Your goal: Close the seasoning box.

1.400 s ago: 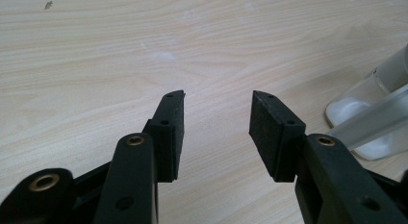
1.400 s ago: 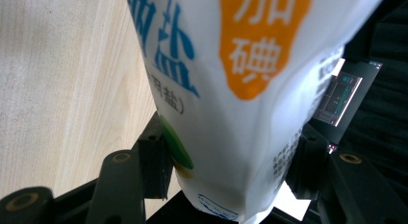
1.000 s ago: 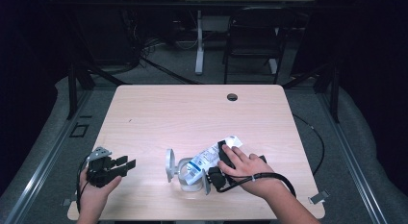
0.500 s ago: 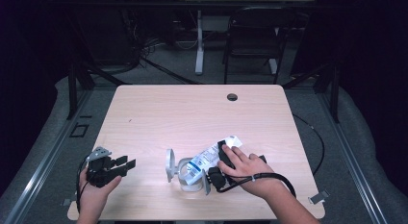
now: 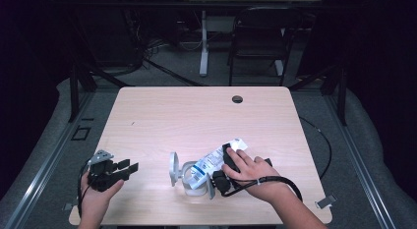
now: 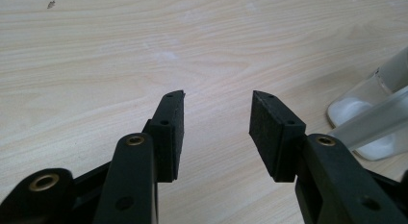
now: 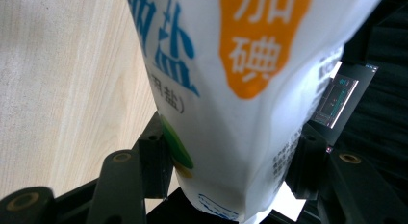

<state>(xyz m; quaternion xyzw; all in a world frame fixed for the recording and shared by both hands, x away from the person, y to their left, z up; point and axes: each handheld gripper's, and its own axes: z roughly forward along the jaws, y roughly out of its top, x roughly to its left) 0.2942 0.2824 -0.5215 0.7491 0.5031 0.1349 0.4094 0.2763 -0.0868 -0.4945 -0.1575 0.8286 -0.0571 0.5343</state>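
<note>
A clear jar (image 5: 193, 177) stands on the counter (image 5: 196, 121) with white powder at its bottom. The salt bag (image 5: 214, 161) leans over the jar, its long side slanting down toward the jar's mouth. The right tool (image 5: 222, 171) is clamped on the bag. The left tool (image 5: 129, 168) has its sides apart, holding nothing.

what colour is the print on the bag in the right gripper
White bag with blue characters and an orange patch bearing white characters; clearest in the right gripper view.
</note>
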